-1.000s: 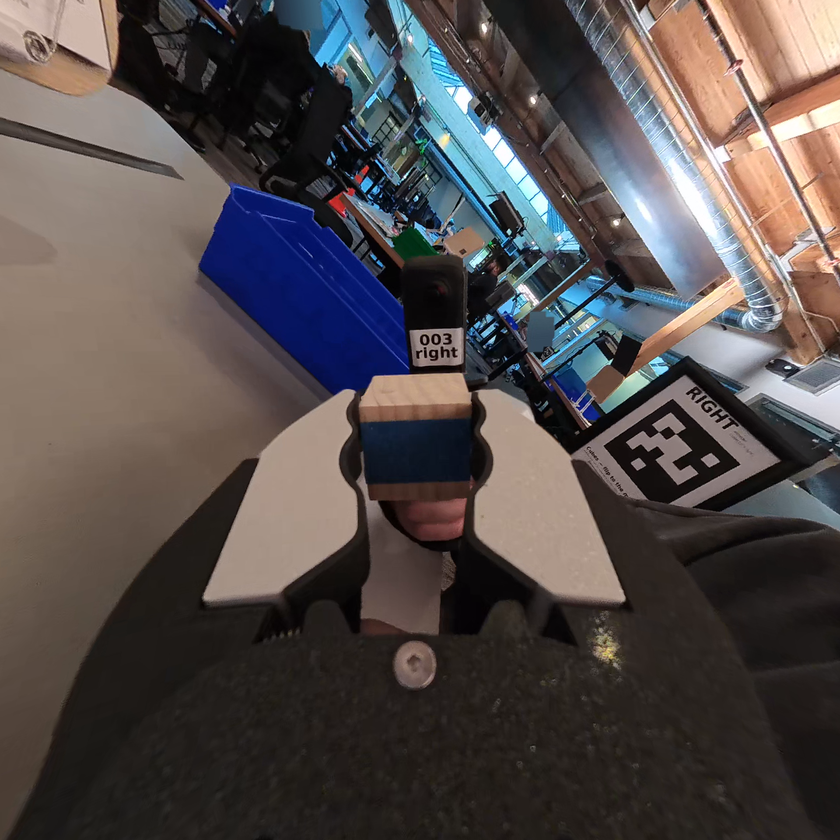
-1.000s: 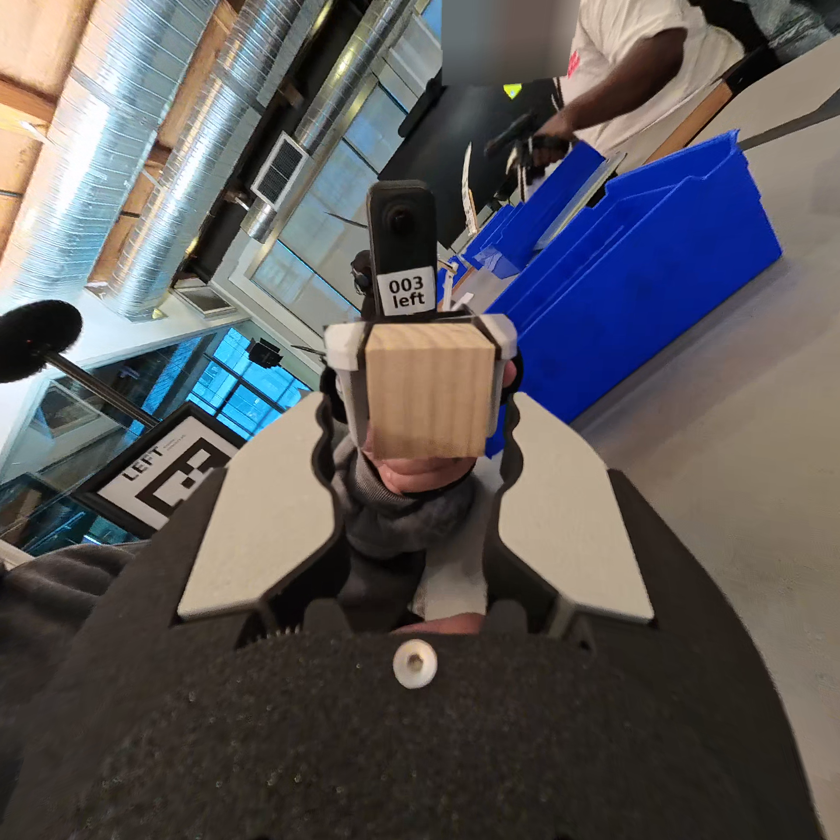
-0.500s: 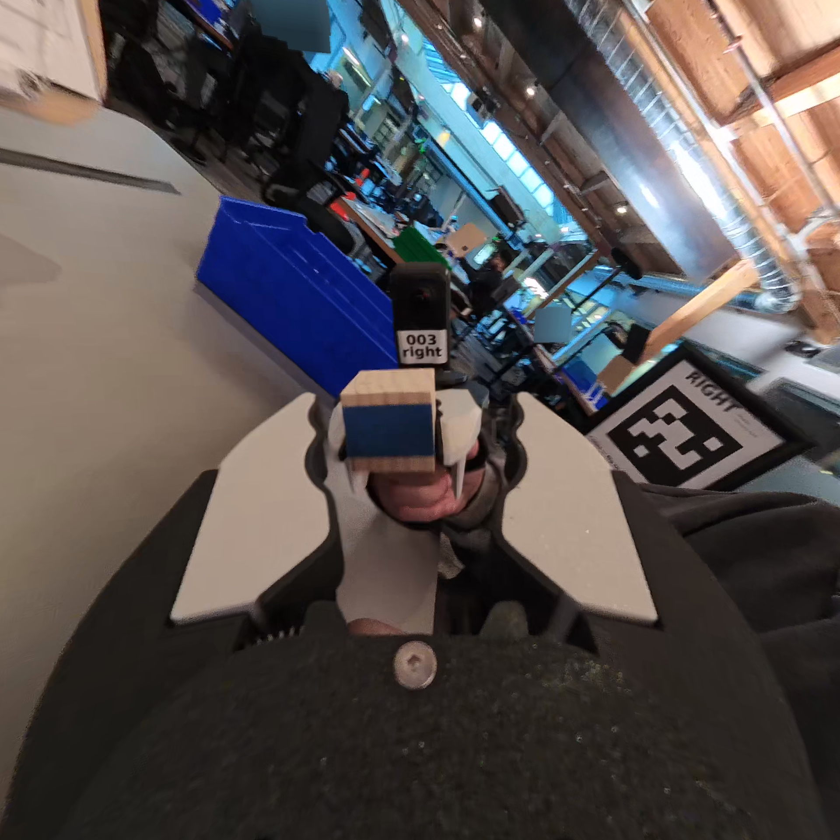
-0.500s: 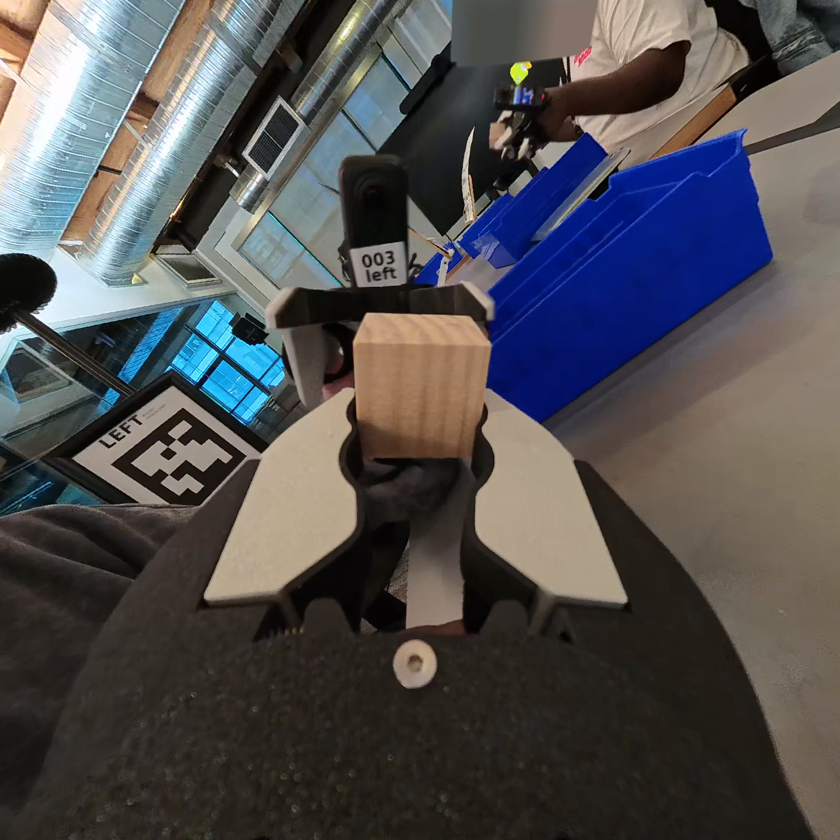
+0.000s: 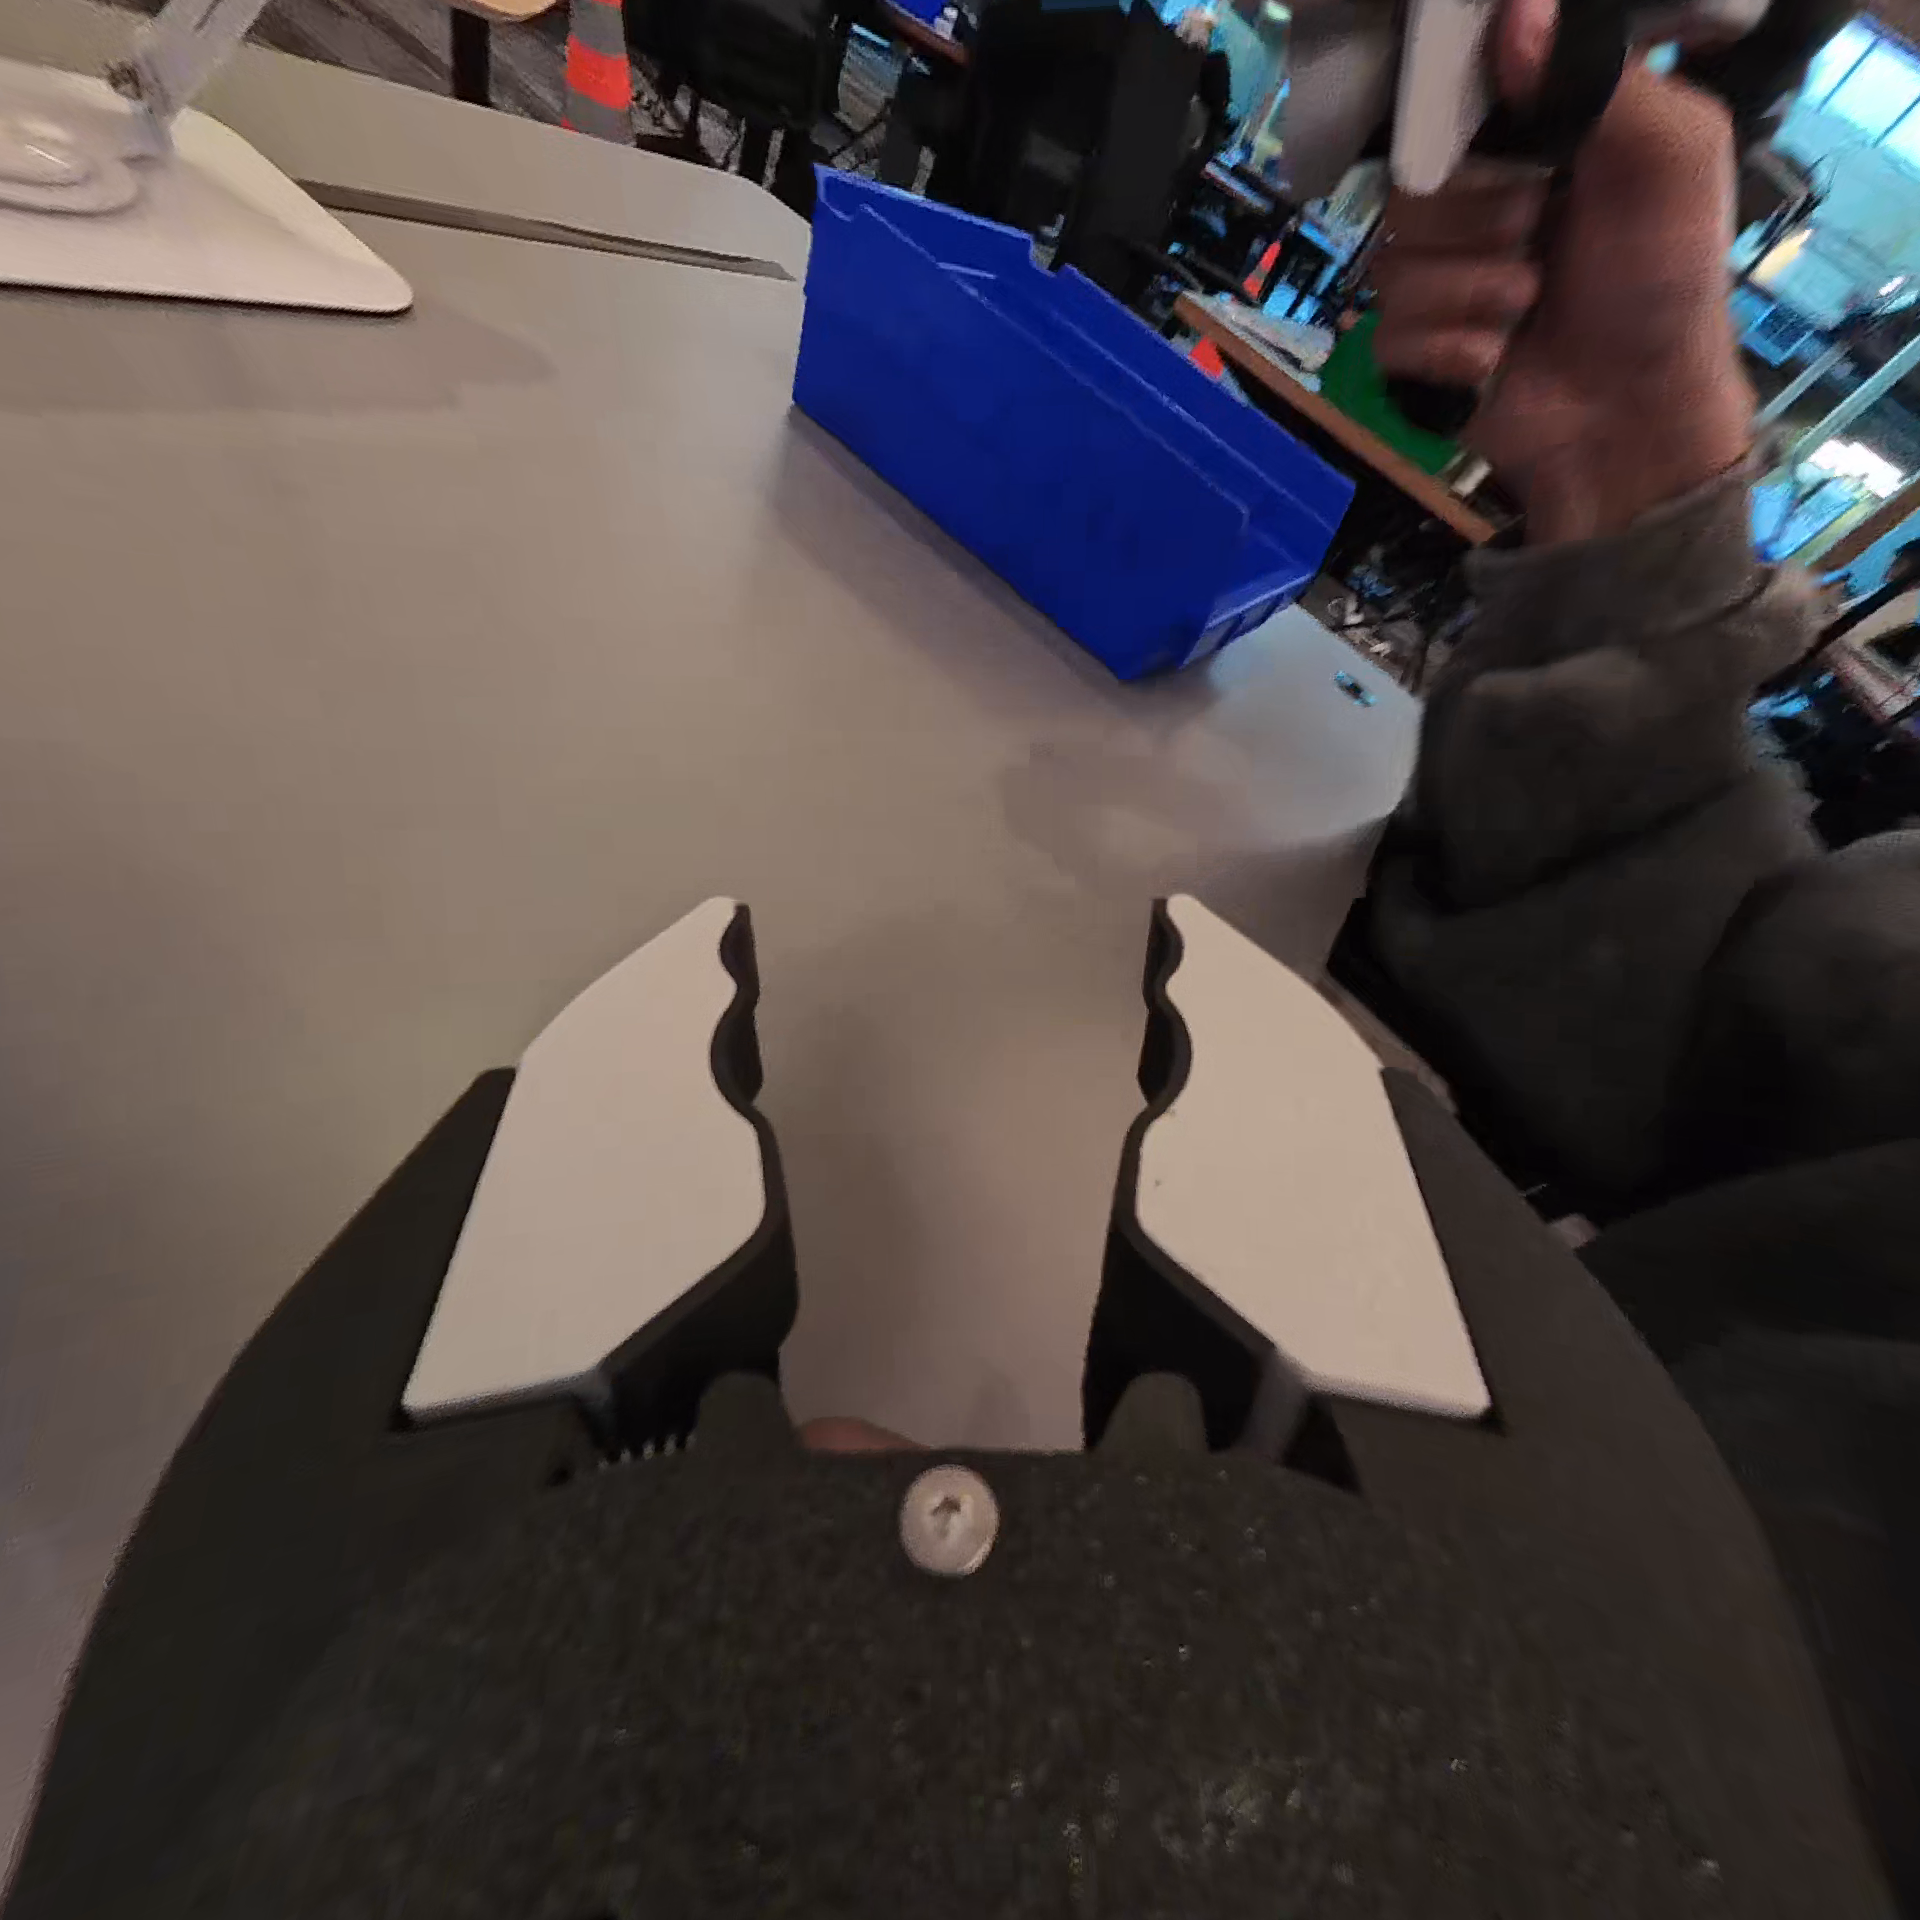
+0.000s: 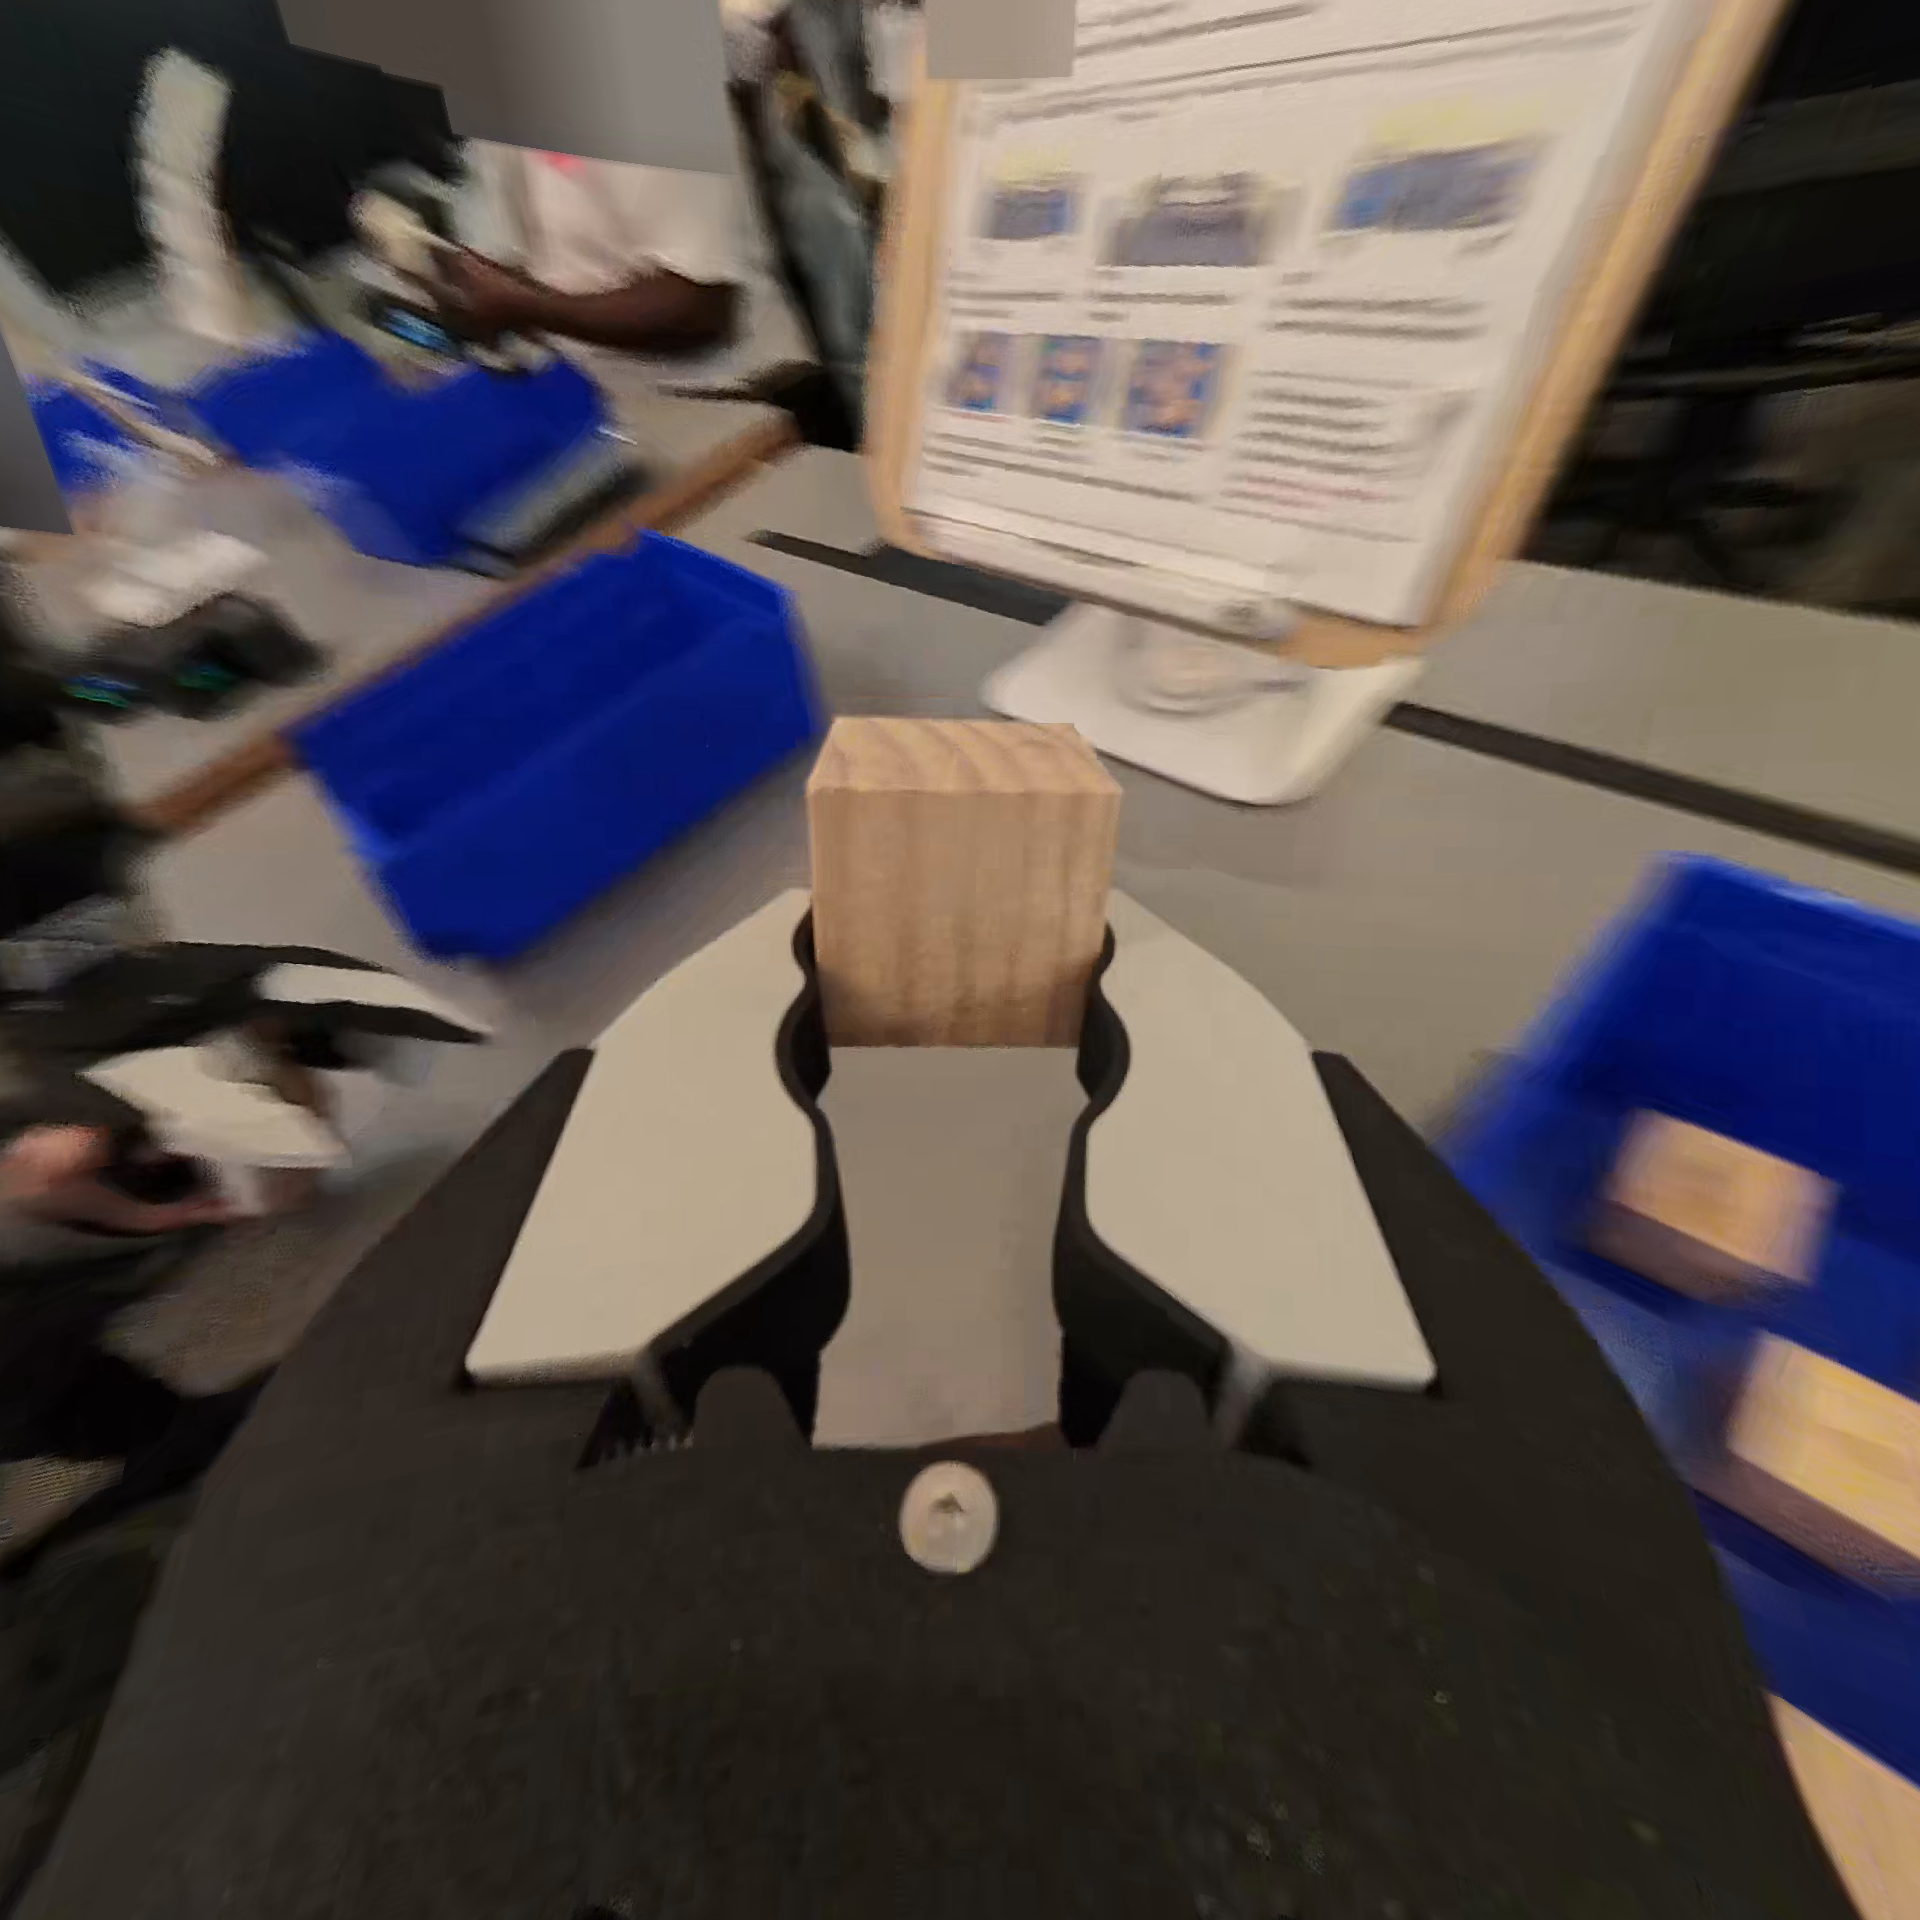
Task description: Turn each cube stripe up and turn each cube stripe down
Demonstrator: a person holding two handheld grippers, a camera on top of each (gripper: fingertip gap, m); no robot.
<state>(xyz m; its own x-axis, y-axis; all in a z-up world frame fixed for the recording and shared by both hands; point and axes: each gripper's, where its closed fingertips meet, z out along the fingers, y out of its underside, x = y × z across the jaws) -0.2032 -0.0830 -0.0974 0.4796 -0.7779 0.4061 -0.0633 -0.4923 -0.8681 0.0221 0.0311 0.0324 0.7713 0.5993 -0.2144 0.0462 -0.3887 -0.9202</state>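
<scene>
The left gripper points level over the grey tabletop, fingers spread with nothing between them. The right gripper pinches one pale wooden cube at its fingertips, plain faces showing, above the table. A hand in a grey sleeve is raised at right. Three blue plastic bins show in the right wrist view: one near the far edge, one behind it, and one at right with blurred wooden blocks inside.

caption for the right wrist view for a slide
Right gripper clamps a plain-sided wooden cube above the grey table.
</scene>
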